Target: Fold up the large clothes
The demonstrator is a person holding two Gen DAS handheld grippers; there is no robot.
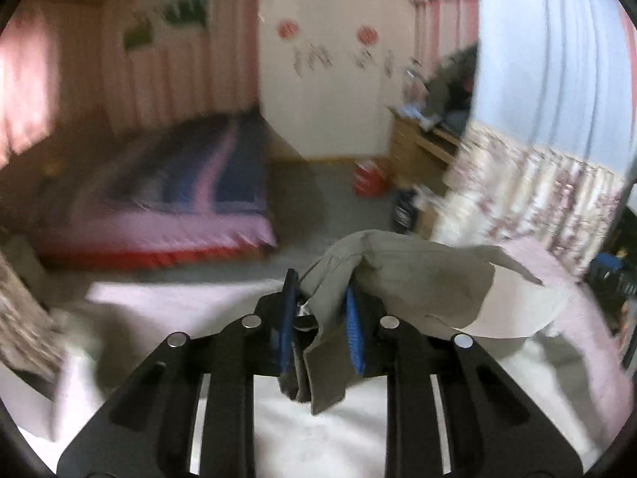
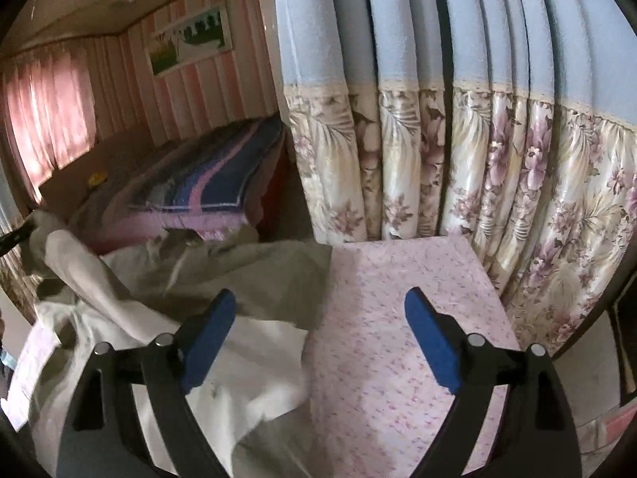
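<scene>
The left gripper is clamped on a bunched edge of the grey-green garment, lifted above the pink-covered bed; the rest of the garment lies crumpled across the bed's left side. The right gripper is spread wide and empty above the bare cover. Risk: the grip holds a thick wad, so the fabric may slip out or fold unevenly when pulled.
</scene>
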